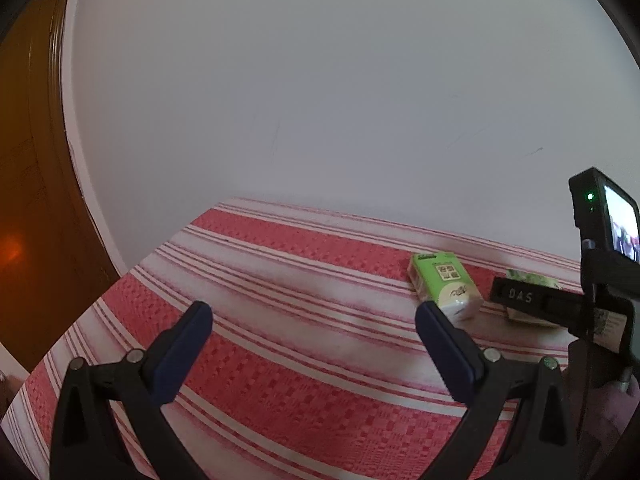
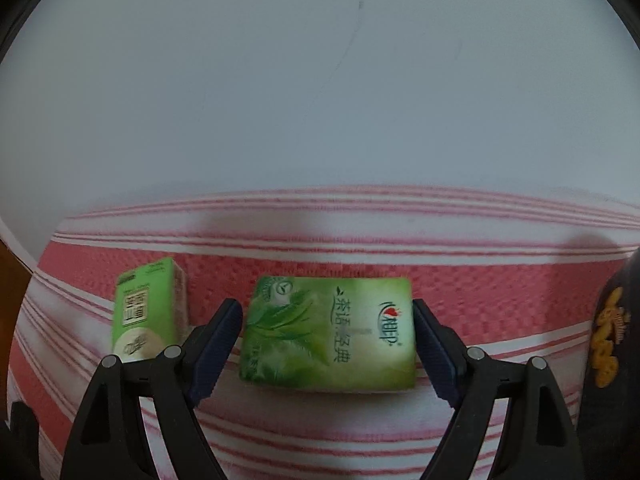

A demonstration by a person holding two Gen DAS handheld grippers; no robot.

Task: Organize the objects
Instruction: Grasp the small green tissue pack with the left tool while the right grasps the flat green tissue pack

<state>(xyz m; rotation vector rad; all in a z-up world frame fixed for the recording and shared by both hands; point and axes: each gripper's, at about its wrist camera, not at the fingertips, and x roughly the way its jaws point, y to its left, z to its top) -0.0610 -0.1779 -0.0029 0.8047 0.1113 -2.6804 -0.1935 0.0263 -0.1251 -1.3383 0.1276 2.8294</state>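
A flat green tissue pack (image 2: 328, 336) with leaf print sits between the fingers of my right gripper (image 2: 325, 308), whose blue pads press its two short sides; it hangs low over the red-and-white striped cloth (image 2: 320, 432). A small green carton (image 2: 146, 312) stands on the cloth just left of that gripper. In the left wrist view the same carton (image 1: 444, 284) lies beyond the right fingertip of my left gripper (image 1: 312, 312), which is open and holds nothing. The pack (image 1: 530, 320) shows partly behind the right tool's black body (image 1: 560, 304).
A white wall (image 1: 320, 100) rises right behind the cloth's far edge. A brown wooden door (image 1: 32, 160) stands at the left. A dark item with yellow print (image 2: 608, 340) sits at the right edge of the right wrist view.
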